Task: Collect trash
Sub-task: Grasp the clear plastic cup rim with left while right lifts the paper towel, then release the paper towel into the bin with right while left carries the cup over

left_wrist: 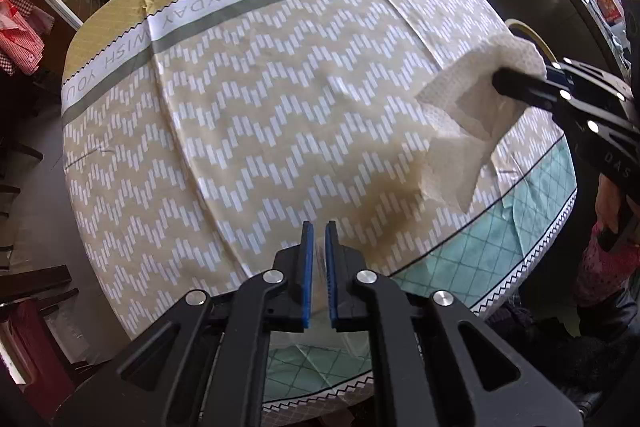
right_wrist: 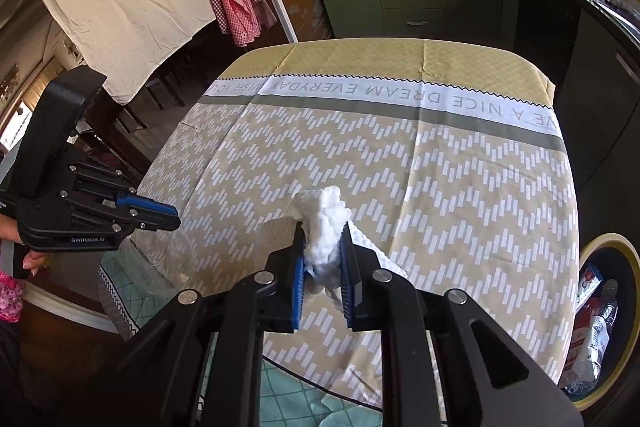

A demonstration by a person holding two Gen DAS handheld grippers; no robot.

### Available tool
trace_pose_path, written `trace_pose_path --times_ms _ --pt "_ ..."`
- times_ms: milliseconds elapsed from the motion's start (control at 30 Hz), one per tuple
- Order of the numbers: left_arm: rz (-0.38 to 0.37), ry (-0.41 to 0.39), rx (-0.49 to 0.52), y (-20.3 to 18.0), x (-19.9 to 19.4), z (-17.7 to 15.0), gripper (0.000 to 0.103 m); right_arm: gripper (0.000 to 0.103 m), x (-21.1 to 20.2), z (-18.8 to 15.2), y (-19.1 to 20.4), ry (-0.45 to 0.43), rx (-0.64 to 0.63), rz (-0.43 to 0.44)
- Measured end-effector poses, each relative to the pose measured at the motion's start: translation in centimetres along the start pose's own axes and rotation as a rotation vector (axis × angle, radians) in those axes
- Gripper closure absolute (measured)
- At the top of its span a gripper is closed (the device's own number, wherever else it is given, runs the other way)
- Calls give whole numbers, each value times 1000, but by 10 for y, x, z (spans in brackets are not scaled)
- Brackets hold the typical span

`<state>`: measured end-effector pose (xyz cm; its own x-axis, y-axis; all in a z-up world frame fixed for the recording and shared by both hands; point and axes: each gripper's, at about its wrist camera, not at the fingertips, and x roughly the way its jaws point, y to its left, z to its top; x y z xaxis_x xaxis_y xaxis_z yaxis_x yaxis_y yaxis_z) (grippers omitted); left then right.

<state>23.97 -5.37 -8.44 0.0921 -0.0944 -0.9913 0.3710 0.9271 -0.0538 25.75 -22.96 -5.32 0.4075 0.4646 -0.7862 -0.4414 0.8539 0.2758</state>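
The right gripper (right_wrist: pixel 323 255) clamps a crumpled white paper towel (right_wrist: pixel 324 227) above the cloth-covered worktop (right_wrist: pixel 440 187); the towel's long axis runs along the fingers, its loose sheet hanging down toward the cloth. The left gripper (left_wrist: pixel 319 227) hovers nearby, nearly closed on something clear, perhaps plastic. A bin (right_wrist: pixel 616 247) holding bottles stands beside the worktop.
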Motion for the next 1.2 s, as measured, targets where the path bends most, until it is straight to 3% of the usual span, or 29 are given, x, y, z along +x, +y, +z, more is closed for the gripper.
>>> trace_pose_path --times_ms 167,233,333,433,633,800,900,1200 --pt "64 21 41 -9 -3 -14 96 87 -3 -3 2 -1 -3 7" --pt "81 18 45 -8 -5 -15 81 87 -5 -4 3 -4 -5 11" --pt "103 12 48 -7 -10 -15 67 87 -6 -4 5 -6 -7 16" --pt "125 21 63 -9 -16 -17 67 87 -7 -5 6 -6 -12 18" --pt "254 97 108 -20 -2 -19 65 87 -11 -6 6 -17 -9 31" --pt "331 120 147 -28 7 -17 72 87 -14 -9 5 -23 -9 42" --pt "323 113 149 -31 7 -14 95 87 -19 -10 2 -37 -2 43" --pt "314 -7 150 -42 -22 -8 96 87 -50 -13 -19 -100 28 6"
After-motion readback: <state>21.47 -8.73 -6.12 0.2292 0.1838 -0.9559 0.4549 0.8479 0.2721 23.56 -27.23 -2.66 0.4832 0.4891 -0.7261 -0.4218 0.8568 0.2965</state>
